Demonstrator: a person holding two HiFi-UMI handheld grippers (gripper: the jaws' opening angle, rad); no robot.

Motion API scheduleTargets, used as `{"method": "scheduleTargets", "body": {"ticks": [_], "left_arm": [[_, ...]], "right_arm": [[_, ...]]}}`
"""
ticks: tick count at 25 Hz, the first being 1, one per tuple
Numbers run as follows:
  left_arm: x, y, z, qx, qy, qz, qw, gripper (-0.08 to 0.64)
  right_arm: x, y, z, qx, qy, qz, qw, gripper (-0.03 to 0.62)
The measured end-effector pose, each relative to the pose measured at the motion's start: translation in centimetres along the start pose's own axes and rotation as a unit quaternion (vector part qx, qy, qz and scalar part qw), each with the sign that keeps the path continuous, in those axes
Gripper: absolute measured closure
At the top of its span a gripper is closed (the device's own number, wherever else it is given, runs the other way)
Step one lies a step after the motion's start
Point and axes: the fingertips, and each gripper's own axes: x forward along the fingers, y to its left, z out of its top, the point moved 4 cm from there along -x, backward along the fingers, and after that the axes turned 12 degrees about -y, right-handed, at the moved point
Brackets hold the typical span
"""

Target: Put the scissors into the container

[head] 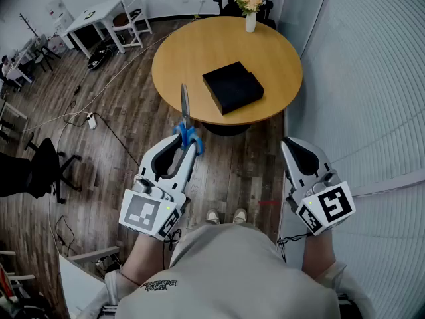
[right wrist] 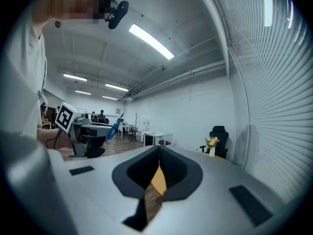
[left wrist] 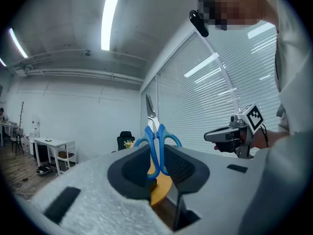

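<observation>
1. Two grippers are level in front of the person. The L gripper point(head: 186, 148) is clamped on the blue handles of the scissors point(head: 184, 108), blades together and pointing away from the body toward the table point(head: 192, 52) – prob. so the tip leads and stays clear of the person.
2. R gripper point(head: 290, 145) holds nothing. Its jaws meet at the tips w/ only wood showing thru the gap, and it sits well apart from the L one, out of the way.
3. Scissors are not yet in the container point(head: 232, 87). That black box sits on the near half of the round table, ahead and a bit right of the blade tip. I can't tell from here whether its top is open.
4. Room: bare tabletop lies all round the box, and the vase point(head: 250, 20) stands at the far edge, well apart. The path btwn blade and box crosses open floor point(head: 119, 111) and the near table rim – nothing in it.
5. Tight side is the right, where the blinds point(head: 372, 78) run close beside the R gripper and the table edge. Approach from the left looks freer, in my judgement.
</observation>
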Motion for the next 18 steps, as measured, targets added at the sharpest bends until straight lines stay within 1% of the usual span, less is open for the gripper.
{"method": "scheduleTargets", "body": {"ticks": [7,11,18], "left_arm": [[0.3,-0.4,-0.5,-0.006,0.003,-0.002,1.0,0.468],[0.5,-0.9,-0.7,-0.032,-0.001,-0.003,0.9995,0.468],[1.0,-1.7,-0.7,-0.027,0.004,0.001,0.9996,0.468]], "right_arm": [[-0.4,-0.6,-0.2,0.008,-0.002,-0.008,1.0,0.562],[-0.8,-0.8,-0.4,0.008,-0.001,-0.006,1.0,0.563],[-1.1,-1.5,-0.5,0.014,-0.001,0.0,1.0,0.561]]}}
